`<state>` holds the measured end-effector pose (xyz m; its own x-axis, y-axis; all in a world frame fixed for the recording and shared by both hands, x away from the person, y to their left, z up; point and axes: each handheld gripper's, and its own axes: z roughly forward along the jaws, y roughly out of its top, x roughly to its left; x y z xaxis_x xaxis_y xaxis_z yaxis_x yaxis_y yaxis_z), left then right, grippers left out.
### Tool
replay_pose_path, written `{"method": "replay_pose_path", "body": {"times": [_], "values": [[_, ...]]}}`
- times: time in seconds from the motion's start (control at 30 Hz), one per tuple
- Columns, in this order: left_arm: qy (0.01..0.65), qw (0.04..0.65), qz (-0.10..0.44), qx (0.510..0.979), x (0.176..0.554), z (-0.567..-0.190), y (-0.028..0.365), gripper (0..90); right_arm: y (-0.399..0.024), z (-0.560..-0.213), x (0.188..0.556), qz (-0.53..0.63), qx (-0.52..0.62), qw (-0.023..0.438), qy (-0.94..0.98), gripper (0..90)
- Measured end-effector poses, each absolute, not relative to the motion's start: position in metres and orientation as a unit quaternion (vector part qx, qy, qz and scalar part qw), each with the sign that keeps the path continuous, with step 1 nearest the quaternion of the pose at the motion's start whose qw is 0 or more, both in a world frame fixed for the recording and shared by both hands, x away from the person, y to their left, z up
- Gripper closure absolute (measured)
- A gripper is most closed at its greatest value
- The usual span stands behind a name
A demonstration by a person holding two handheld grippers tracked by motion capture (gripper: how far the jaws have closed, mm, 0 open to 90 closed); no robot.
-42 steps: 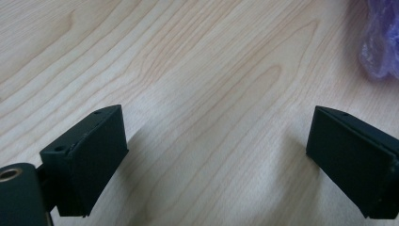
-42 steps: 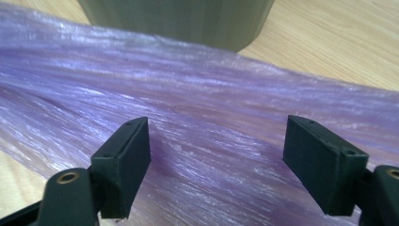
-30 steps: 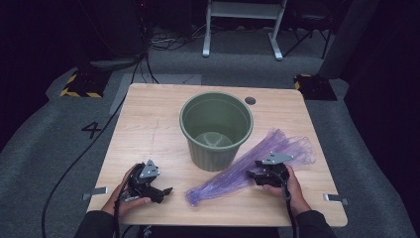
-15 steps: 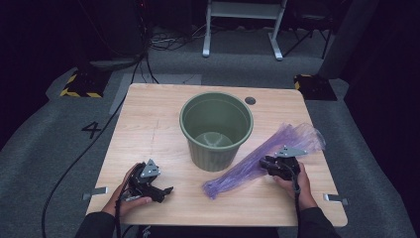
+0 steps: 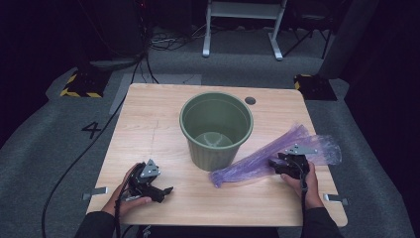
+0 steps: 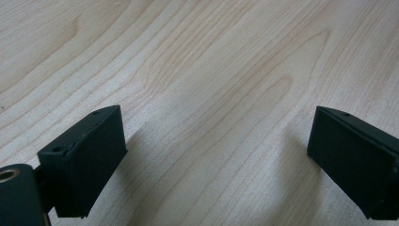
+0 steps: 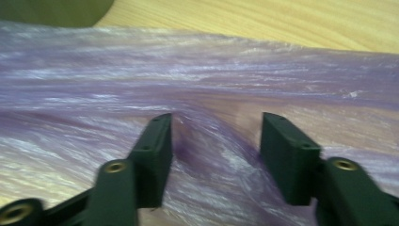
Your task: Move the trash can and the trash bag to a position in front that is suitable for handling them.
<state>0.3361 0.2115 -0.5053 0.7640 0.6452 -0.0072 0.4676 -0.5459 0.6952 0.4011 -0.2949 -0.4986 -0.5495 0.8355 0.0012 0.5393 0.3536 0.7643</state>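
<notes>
Table [image 5: 148,119] carried a green bin [image 5: 216,129] at centre. Purple bag [image 5: 277,153] lay flat right of the bin, one end just beside its base. Right gripper [image 5: 277,166] sat on the bag, jaws just reopened, film bunched between the fingers [image 7: 155,150], not pinched. Left gripper [image 5: 166,191], left of the bin, gaped empty.

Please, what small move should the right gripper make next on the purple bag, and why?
Probably close the right gripper: its jaws have just been opening and stand apart over a raised fold of the purple plastic bag, which lies flat on the table beside the green bin.
</notes>
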Motion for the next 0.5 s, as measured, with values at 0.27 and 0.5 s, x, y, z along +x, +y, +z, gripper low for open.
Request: {"method": "replay_pose_path", "body": {"times": [0.27,0.5], "values": [[0.319,0.353,0.125,0.870,0.336,-0.505,0.212,4.5,-0.284,-0.486,0.390,0.400,0.388,0.217,0.801,25.2],[0.319,0.353,0.126,0.870,0.336,-0.505,0.212,4.5,-0.264,-0.479,0.383,0.421,0.335,0.222,0.813,21.9]]}}
